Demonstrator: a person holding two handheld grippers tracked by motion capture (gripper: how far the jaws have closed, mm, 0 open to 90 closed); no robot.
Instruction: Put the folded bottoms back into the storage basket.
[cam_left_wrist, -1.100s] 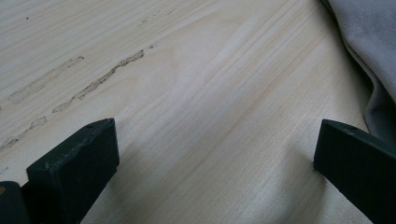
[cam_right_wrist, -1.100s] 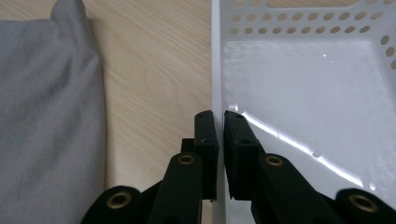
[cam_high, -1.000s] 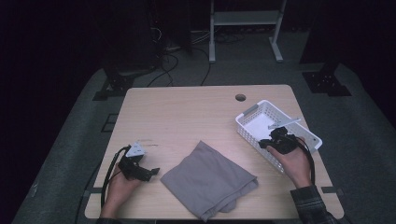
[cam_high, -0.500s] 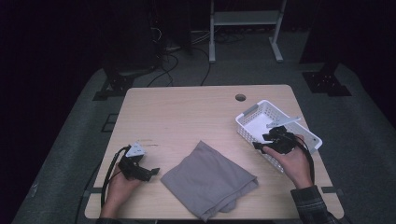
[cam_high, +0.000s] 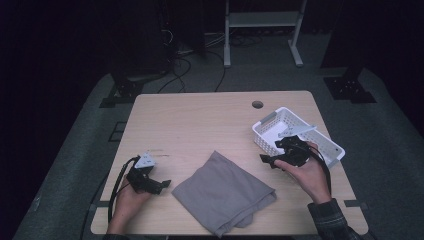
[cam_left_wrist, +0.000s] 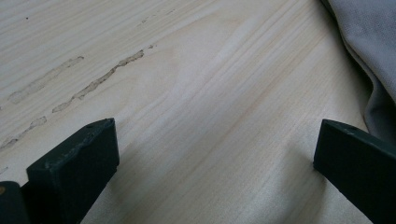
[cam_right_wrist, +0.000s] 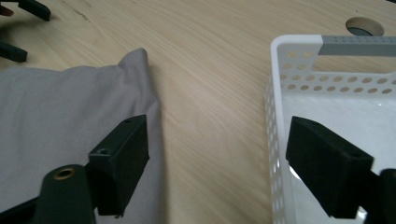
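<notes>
White plastic basket (cam_high: 320, 139) (perforated walls, nothing visible inside) sits on the wooden table (cam_high: 200, 125). Left of the basket lies a grey cloth (cam_high: 222, 192). Between basket and cloth hovers the right gripper (cam_high: 267, 161), jaws wide; beyond the cloth rests the left gripper (cam_high: 162, 185), equally wide.

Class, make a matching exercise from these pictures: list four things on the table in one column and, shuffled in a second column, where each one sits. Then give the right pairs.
Things
1. grey cloth
2. white basket
3. left gripper
4. round hole

Places
A. far edge of the table, beyond the basket
B. near left, jaws open beside the cloth
C. right side of the table
D. near middle, lying between the two hands

Pairs: 1-D, 2-C, 3-B, 4-A
</notes>
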